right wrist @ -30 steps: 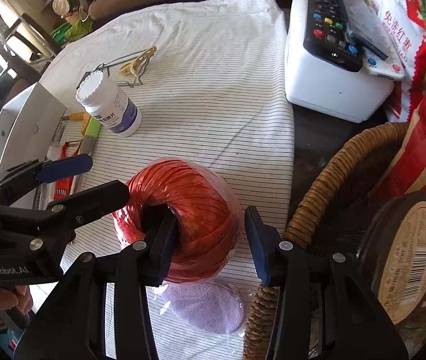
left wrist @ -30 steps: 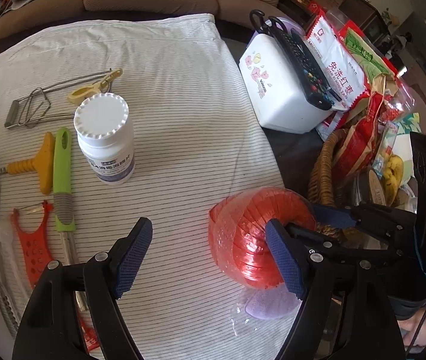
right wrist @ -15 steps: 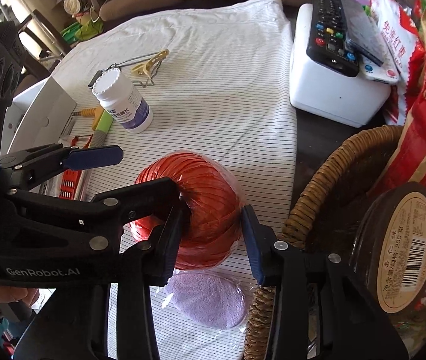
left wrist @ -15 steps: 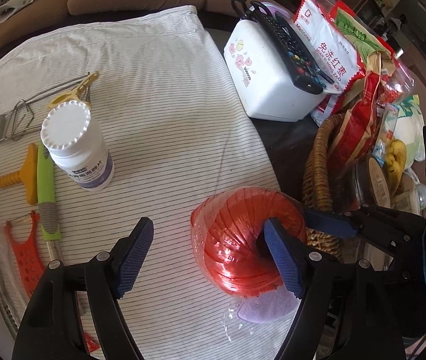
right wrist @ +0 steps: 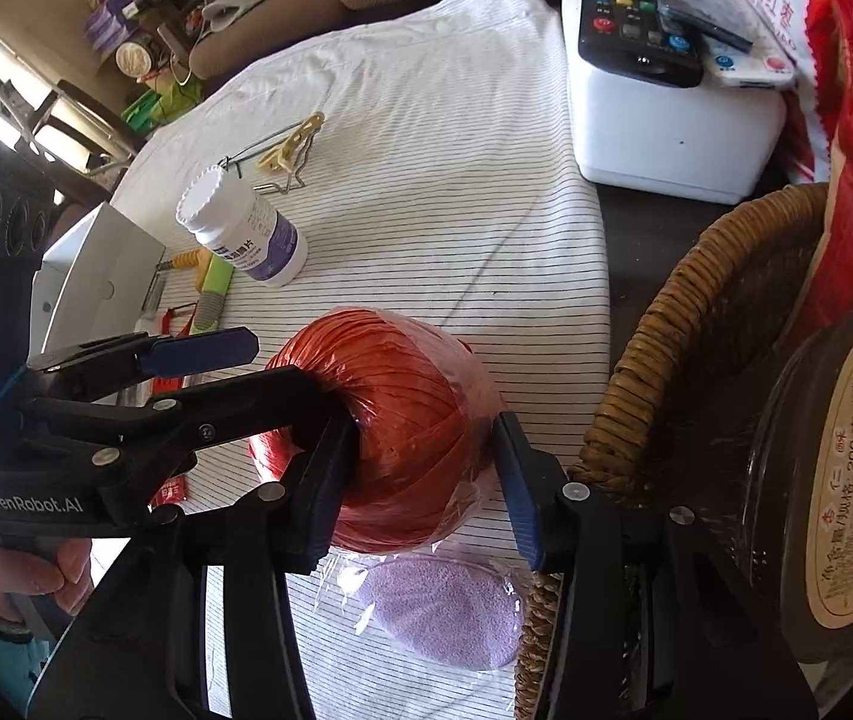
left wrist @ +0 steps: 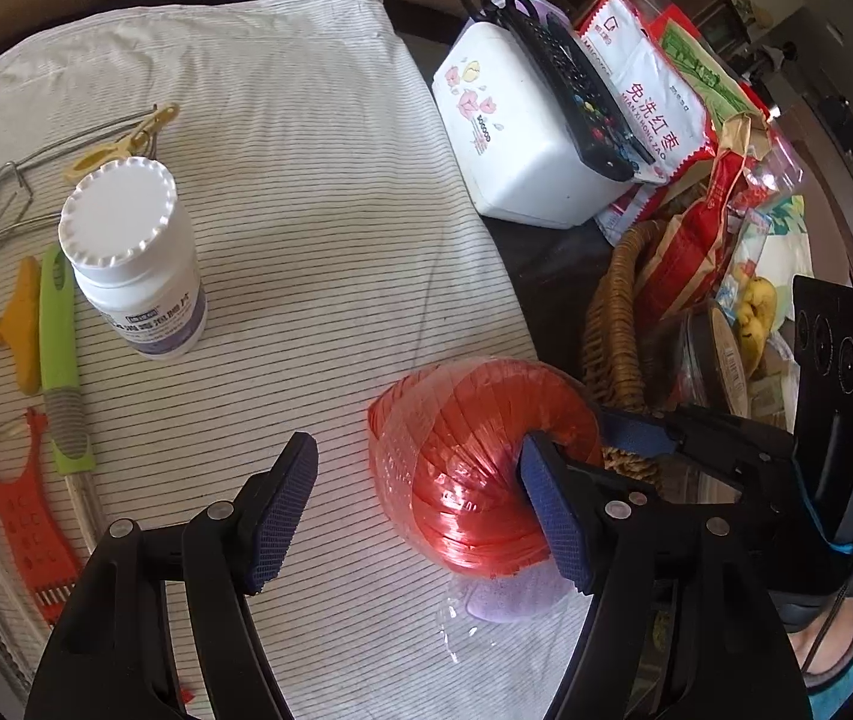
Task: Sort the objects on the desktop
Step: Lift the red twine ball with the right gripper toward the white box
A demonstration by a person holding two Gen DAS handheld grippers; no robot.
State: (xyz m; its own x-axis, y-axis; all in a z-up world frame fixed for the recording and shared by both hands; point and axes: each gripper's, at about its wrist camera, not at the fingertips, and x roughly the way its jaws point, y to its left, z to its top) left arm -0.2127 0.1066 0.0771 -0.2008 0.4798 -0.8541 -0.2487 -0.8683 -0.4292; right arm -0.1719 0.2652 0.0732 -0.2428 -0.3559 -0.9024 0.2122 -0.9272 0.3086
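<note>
A red ball of plastic twine wrapped in clear film sits on the striped cloth near its right edge. My right gripper is shut on the ball, one finger in its centre hole and one on its outer side. My left gripper is open, its right finger touching the ball's centre hole, its left finger over bare cloth. A white pill bottle stands upright to the left. A purple sponge in film lies just in front of the ball.
A wicker basket with snack bags and a round tin stands right of the ball. A white box with remote controls lies behind. Peelers, an orange tool, a yellow clip and a wire tool lie at left.
The right gripper has closed on the red twine ball and tilted it. The left gripper has shifted slightly; its right finger now rests at the ball's hole.
</note>
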